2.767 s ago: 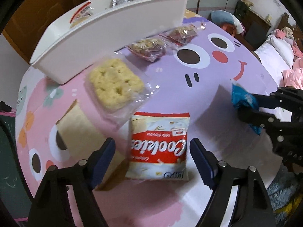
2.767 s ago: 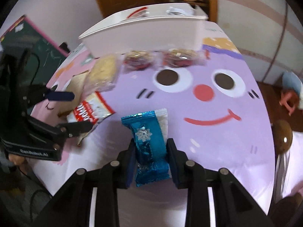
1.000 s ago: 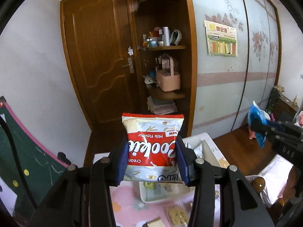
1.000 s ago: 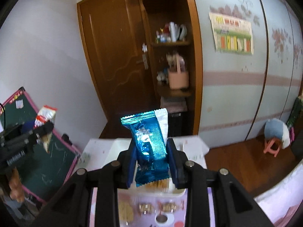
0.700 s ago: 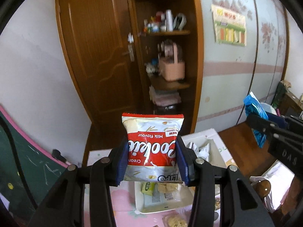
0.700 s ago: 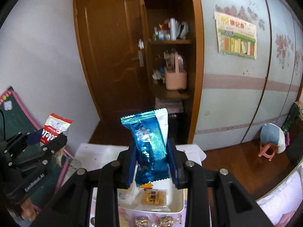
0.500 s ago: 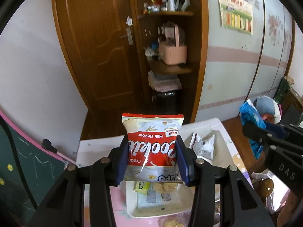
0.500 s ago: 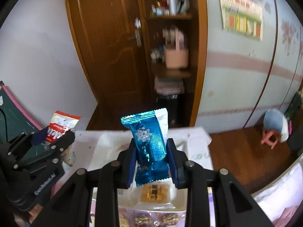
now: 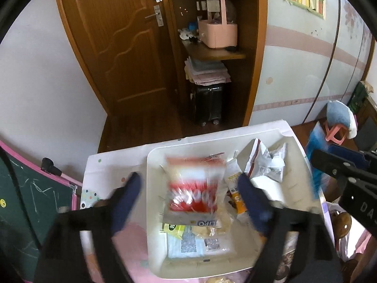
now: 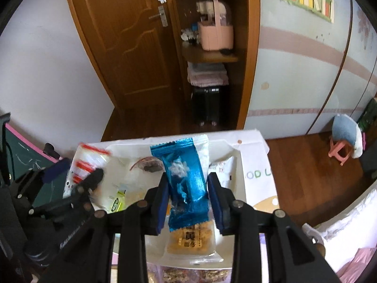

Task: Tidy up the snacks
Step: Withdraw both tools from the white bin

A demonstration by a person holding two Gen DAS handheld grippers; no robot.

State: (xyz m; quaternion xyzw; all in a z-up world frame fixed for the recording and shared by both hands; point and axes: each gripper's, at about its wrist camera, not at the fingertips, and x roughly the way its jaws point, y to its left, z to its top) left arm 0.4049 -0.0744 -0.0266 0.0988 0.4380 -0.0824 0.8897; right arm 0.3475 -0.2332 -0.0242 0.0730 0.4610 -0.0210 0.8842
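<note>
Left gripper point(image 9: 188, 188) stands wide apart over the white bin point(image 9: 153, 212), nothing between its blue pads. The red-and-white cookie packet point(image 9: 193, 188) sits between them but clear of both, heavily blurred, apparently dropping free toward the heap of wrappers in the bin. From the right wrist view the same packet point(image 10: 87, 162) shows near the bin's left edge.

Right gripper point(image 10: 188, 195) has its pads spread slightly wider than the blue foil packet point(image 10: 186, 179); thin gaps show on both sides, so it looks released or barely touched. Cannot tell whether the packet rests against anything. It hangs upright above an orange-labelled snack pack point(image 10: 190, 243) lying in the near end of the bin.

Risks, as judged:
- Cookie packet is close to the left wall; if it lands on the rim or glances off the pile it may slide out onto the bench point(image 9: 113, 165) or beyond
- Blue packet is tall and light; falling on end it may tip forward over the near wall toward the nut packs point(image 10: 188, 274) outside the bin
- Bin contents are loose and uneven, so either packet may settle tilted or perched on top
- The two grippers work close together over one bin; a careless retreat could knock them together or nudge the bin
</note>
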